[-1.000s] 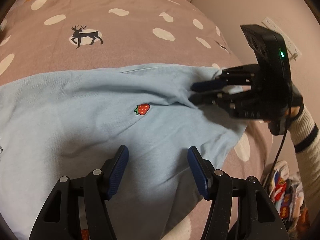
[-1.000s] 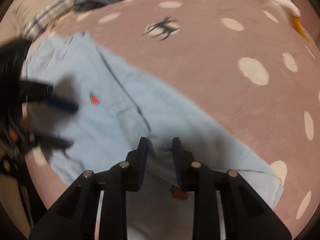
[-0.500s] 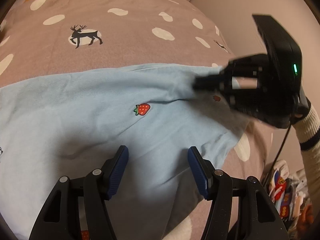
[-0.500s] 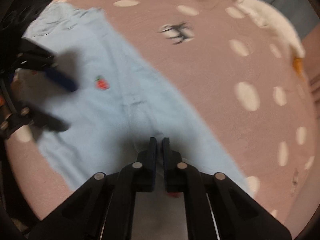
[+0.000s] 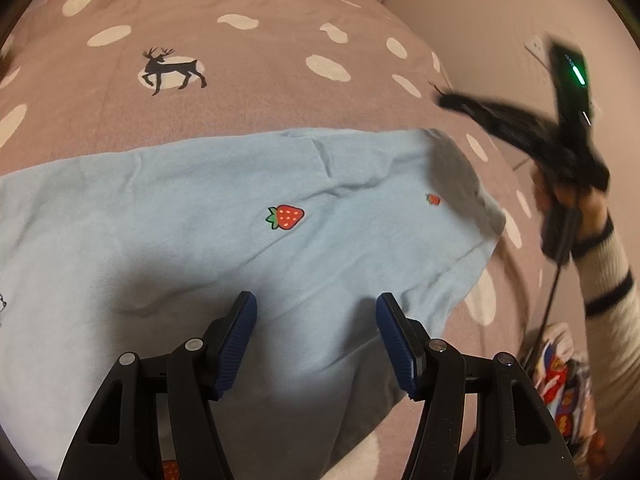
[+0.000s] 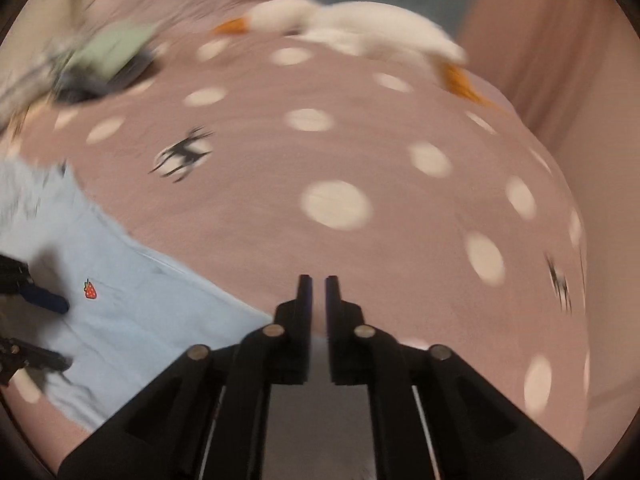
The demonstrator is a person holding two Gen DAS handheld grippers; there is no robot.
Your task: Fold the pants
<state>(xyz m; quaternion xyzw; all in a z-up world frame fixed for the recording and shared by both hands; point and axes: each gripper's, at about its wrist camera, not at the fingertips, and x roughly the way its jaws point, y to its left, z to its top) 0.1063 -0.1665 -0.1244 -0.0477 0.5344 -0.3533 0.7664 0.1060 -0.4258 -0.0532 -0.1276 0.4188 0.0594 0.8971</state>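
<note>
Light blue pants [image 5: 240, 216] with small strawberry prints lie flat across a mauve spotted bed cover [image 5: 248, 80]. My left gripper [image 5: 314, 340] is open, its blue-padded fingers [image 5: 236, 344] just above the pants' near part, holding nothing. My right gripper [image 6: 316, 284] is shut and empty, lifted off the cloth; in the left wrist view it shows blurred at the right [image 5: 444, 100], above the pants' far corner. In the right wrist view the pants [image 6: 132, 308] lie at the lower left.
A white plush goose [image 6: 360, 28] lies at the bed's far end. Folded clothes [image 6: 108, 52] sit at the far left. A pink wall [image 5: 480, 8] runs beside the bed. A colourful bag [image 5: 560, 376] lies on the floor at right.
My right gripper let go of the pants' corner, closed, and swung up and away to the right. The cloth settled flat. My left gripper stayed open in place.
</note>
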